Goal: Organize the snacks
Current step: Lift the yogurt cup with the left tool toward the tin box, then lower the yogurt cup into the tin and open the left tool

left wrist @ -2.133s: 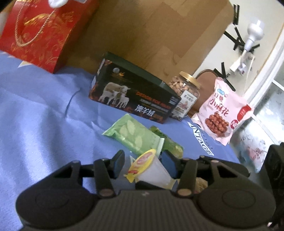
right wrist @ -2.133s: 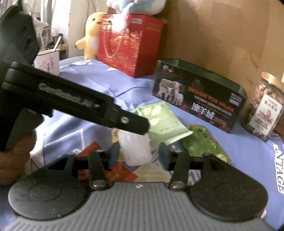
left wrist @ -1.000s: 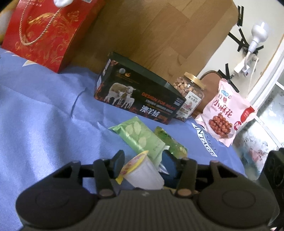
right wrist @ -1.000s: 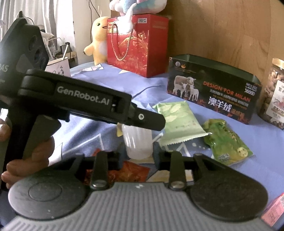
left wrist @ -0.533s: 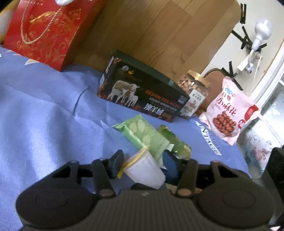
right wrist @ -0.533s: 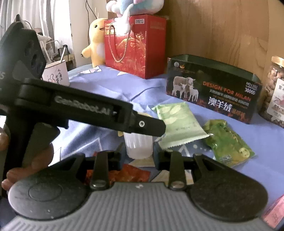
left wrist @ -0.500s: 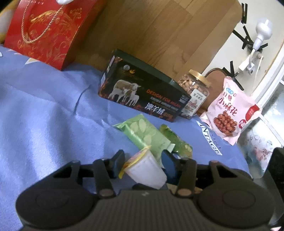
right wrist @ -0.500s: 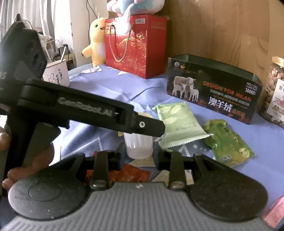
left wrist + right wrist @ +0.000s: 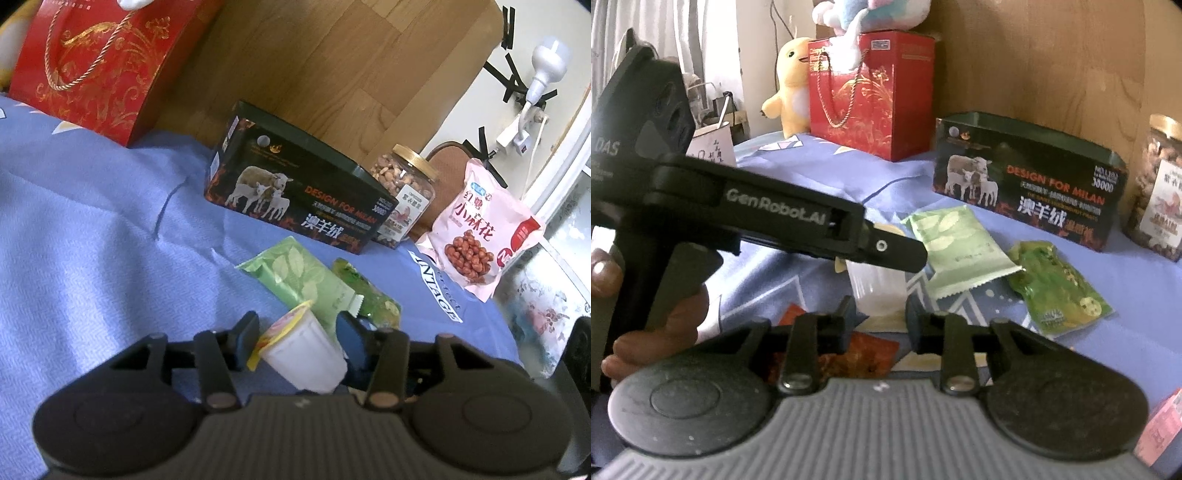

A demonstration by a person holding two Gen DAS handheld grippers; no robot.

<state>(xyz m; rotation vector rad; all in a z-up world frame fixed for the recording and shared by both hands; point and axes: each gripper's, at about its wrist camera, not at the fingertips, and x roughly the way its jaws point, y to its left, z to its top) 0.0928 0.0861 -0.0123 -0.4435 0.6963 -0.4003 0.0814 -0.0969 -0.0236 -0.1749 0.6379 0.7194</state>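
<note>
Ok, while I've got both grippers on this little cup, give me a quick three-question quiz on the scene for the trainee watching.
1. True or false: the small white plastic jelly cup with a yellow foil lid sits between the fingers of both the left gripper and the right gripper.
2. In the left wrist view, what stands right beside the right end of the dark rectangular sheep-printed box? A) red paper gift bag B) clear nut jar with a gold lid C) pink snack bag
3. Fill in: ____ green packets lie on the blue cloth in front of that box.
Key: 1 true; 2 B; 3 two, a pale green flat packet and a darker green pouch.
</note>
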